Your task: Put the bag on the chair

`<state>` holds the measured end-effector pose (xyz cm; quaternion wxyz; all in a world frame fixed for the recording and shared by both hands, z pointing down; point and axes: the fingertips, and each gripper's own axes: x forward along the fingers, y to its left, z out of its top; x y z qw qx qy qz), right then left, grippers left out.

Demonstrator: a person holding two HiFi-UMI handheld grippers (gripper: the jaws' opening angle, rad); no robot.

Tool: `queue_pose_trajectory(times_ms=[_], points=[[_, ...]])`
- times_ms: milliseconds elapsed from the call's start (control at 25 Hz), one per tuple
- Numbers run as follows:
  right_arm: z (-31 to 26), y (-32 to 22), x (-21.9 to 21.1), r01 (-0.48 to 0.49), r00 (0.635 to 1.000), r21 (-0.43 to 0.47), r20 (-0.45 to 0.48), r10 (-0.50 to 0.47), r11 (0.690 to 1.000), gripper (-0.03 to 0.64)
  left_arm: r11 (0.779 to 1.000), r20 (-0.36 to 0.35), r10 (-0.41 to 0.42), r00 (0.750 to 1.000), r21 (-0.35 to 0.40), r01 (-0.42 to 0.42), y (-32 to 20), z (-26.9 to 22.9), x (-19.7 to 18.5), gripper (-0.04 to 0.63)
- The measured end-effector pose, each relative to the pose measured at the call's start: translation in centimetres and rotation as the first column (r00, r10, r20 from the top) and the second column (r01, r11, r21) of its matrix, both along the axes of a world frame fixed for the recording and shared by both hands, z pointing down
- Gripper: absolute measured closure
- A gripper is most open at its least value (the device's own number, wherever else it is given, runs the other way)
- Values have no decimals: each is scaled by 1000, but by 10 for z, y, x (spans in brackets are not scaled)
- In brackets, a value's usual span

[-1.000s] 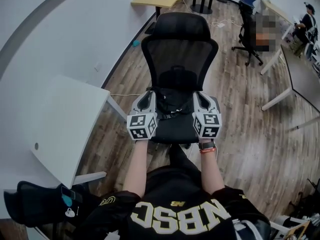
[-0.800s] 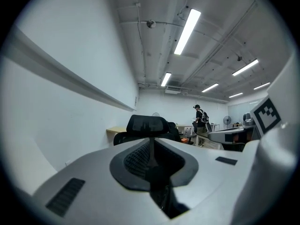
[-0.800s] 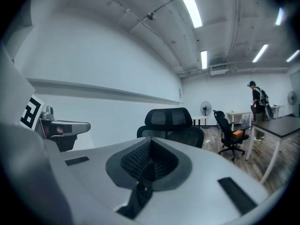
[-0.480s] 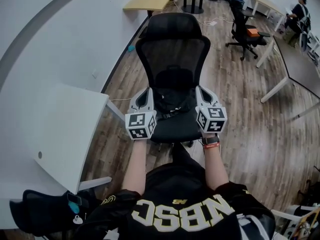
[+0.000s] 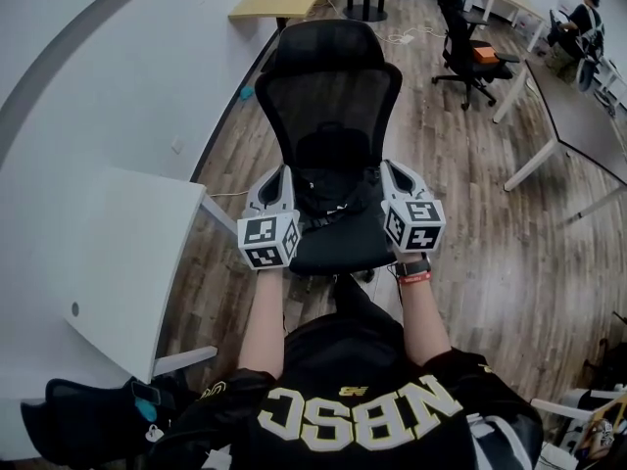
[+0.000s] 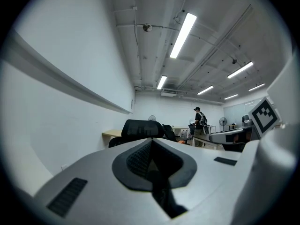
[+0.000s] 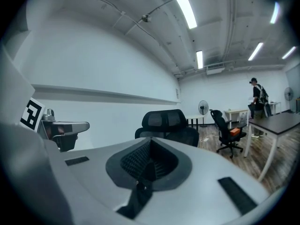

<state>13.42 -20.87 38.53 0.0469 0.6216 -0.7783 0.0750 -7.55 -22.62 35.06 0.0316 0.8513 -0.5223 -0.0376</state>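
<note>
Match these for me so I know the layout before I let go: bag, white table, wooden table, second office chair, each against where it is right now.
Things:
1 bag
2 white table
3 wooden table
4 second office chair

Places:
A beyond the mesh chair, far left
B over that chair's seat, between left gripper and right gripper, jaws shut on its straps
C close on the person's left
D far right, orange thing on its seat

Pairs: 1-B; 2-C; 3-A; 4-D

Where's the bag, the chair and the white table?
bag (image 5: 331, 169), head view, its black front.
chair (image 5: 328, 47), head view, its headrest.
table (image 5: 108, 253), head view, its white top.
</note>
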Motion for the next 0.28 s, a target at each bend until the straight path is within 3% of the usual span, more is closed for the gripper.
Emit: queue_pose_trajectory(times_ms=[280], points=[[-2,-2,-7,16,1000,-1,-18,-16,1000,607,1000,-8,5,1000,-23,-6,-5,11,-2,580]])
